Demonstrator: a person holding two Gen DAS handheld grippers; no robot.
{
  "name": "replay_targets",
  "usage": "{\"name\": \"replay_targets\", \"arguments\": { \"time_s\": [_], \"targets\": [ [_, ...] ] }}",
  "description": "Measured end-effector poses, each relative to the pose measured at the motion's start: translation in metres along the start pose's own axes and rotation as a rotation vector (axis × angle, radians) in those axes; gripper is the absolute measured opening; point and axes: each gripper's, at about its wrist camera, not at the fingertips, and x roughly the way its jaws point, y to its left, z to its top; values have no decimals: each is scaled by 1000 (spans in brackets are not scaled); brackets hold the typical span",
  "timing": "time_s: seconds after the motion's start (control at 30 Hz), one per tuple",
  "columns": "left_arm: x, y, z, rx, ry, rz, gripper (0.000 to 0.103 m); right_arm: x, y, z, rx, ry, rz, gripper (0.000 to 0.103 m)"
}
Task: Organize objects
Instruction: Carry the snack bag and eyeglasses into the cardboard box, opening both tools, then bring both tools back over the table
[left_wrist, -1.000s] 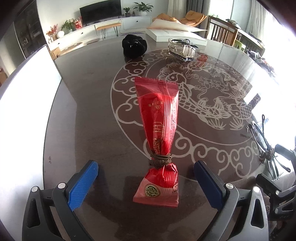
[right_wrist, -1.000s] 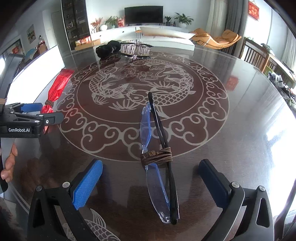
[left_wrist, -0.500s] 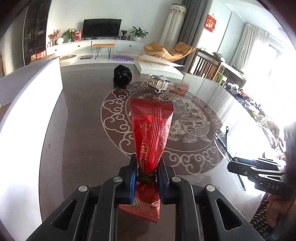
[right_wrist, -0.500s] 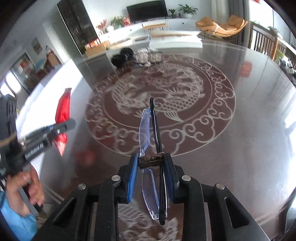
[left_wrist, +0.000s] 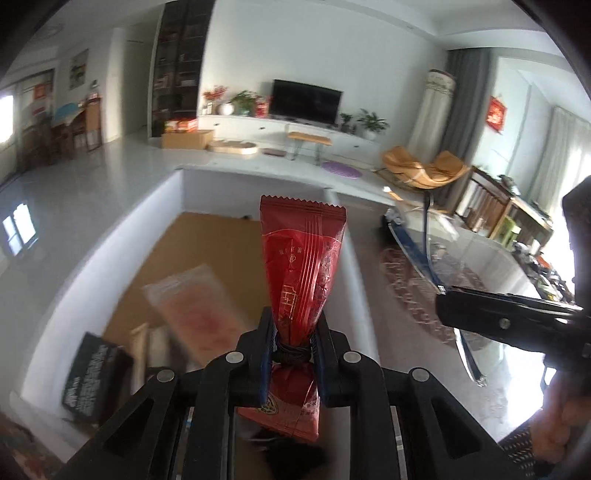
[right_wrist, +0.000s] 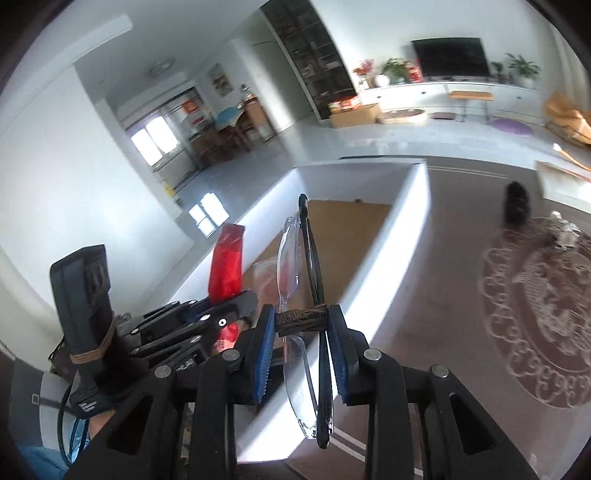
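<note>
Bright daylight is filling a living room with a dark television (left_wrist: 306, 101) on a white cabinet at the far wall, and a white-walled box (left_wrist: 162, 206) with a brown cardboard floor is sitting at the edge of the dark tabletop (right_wrist: 454, 288) with its pale scroll pattern.

Held above that box, a red snack packet (left_wrist: 301, 273) is standing upright in the left tongs (left_wrist: 293, 356), whose blue pads are pinching it at the waist, right on the brown cord wound around it. Its serrated top is pointing toward the box's far wall, and its lower end is hanging below the pads. Beneath it, on the box floor, a clear pouch with pinkish contents (left_wrist: 195, 310) is lying blurred, with a black printed pack (left_wrist: 92, 376) nearer the box's near left corner.

To the right of the packet, over the box's right wall, a pair of folded glasses (right_wrist: 303, 295) with clear lenses and dark arms is being held in the right tongs (right_wrist: 303, 354), which are pressing on a brown cord wrapped around the frame. The glasses are pointing away along the box's right wall.

Farther out on the tabletop, well away from the box, a small black object (right_wrist: 517, 203) is sitting, too blurred to identify. An orange lounge chair (left_wrist: 424, 171) is standing on the floor beyond.
</note>
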Motion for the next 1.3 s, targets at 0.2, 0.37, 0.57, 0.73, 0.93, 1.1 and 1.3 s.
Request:
{"name": "replay_targets", "arguments": {
  "time_s": [0.2, 0.37, 0.57, 0.73, 0.93, 1.1, 1.3],
  "targets": [
    [28, 76, -26, -157, 188, 209, 71, 87, 35, -14, -12, 189, 133, 65],
    [10, 75, -38, -192, 92, 187, 83, 56, 1, -35, 3, 59, 32, 82],
    [3, 14, -19, -105, 18, 45, 83, -12, -104, -71, 75, -127, -363, 99],
    [-5, -76, -1, 29, -9, -212, 89, -36, -205, -116, 215, -26, -693, 99],
    [17, -174, -28, 202, 84, -382, 103, -75, -254, -136, 274, 3, -841, 99],
    [72, -204, -58, 240, 206, -289, 103, -73, -270, -144, 294, 16, -841, 100],
    [127, -210, -73, 260, 251, -128, 103, -69, -276, -145, 322, 19, -815, 103]
  ]
}}
